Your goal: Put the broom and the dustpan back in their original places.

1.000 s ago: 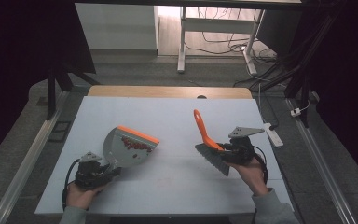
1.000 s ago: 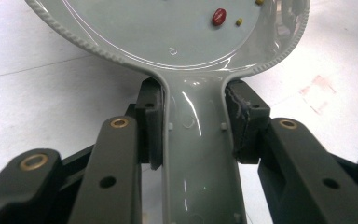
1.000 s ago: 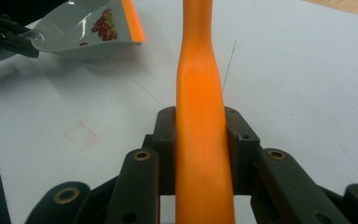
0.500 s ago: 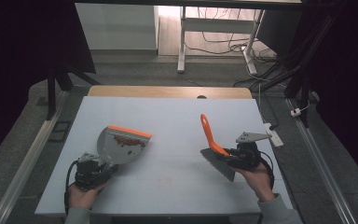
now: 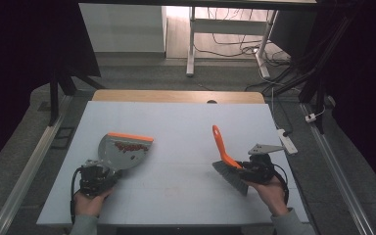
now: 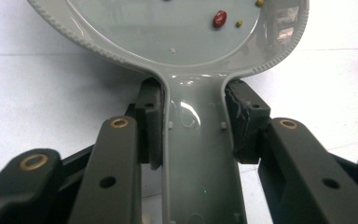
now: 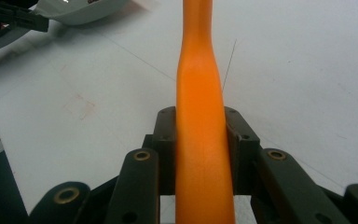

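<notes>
Clearly, the left gripper (image 5: 97,177) is closed on the grey handle of the dustpan (image 5: 122,151); in the left gripper view its two pads are seen pressed against either side of that handle (image 6: 196,154), with no gap left. The dustpan is held near the front left part of the bench (image 5: 176,127). Its long axis runs from the handle at the gripper up and to the right in the high view, so that the orange-edged mouth (image 5: 129,137) is pointed away from the person and slightly toward the bench's middle. Small red beans (image 5: 126,146) are seen lying inside the pan just behind that edge.

The right gripper (image 5: 248,169) is likewise clamped on the orange handle of the brush (image 5: 223,152), the jaws being closed snugly on both sides of it in the right gripper view (image 7: 200,140). The brush is held at the front right of the bench, well apart from the dustpan. Its handle is tilted up and away, toward the far left in the high view, while the grey bristles (image 5: 230,175) are directed down and toward the person, close to the bench surface.
</notes>
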{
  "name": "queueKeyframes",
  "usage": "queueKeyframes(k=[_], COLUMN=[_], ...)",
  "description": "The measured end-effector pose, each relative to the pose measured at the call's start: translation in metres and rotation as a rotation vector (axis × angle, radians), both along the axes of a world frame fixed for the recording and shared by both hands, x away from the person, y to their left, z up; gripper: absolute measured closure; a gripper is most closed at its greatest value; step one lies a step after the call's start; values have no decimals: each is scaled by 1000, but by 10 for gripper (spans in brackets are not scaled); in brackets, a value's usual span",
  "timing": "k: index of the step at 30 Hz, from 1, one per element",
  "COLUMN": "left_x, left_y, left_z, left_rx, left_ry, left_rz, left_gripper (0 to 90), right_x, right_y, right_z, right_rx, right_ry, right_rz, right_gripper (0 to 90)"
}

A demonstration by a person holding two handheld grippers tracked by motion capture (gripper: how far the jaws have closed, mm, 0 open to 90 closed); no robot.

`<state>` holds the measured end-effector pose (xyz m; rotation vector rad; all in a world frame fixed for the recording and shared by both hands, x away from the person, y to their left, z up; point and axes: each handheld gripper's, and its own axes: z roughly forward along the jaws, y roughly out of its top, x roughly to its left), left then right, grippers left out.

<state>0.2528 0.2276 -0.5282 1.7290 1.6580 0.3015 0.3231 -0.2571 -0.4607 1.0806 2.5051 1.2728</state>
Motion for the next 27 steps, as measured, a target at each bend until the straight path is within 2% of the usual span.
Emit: queueKeyframes(k=[5, 11, 14, 18, 22, 27], left_x=[1, 2, 2, 3, 2, 2], left_y=[-1, -3, -3, -3, -4, -4], left_z=[-1, -3, -4, -5, -5, -5], left_rx=[17, 22, 25, 24, 25, 27], left_ry=[12, 21, 25, 31, 33, 33], left_rz=[11, 16, 12, 11, 10, 8], left_gripper=[611, 611, 610, 610, 609, 609], right_x=[-3, 1, 5, 12, 16, 18], right_y=[0, -4, -8, -17, -21, -22], right_z=[-4, -15, -22, -26, -29, -31], right_rx=[4, 4, -6, 6, -38, -70], right_ry=[13, 59, 72, 88, 64, 49], right_rz=[3, -12, -33, -68, -102, -105], right_gripper=[708, 708, 708, 704, 679, 653])
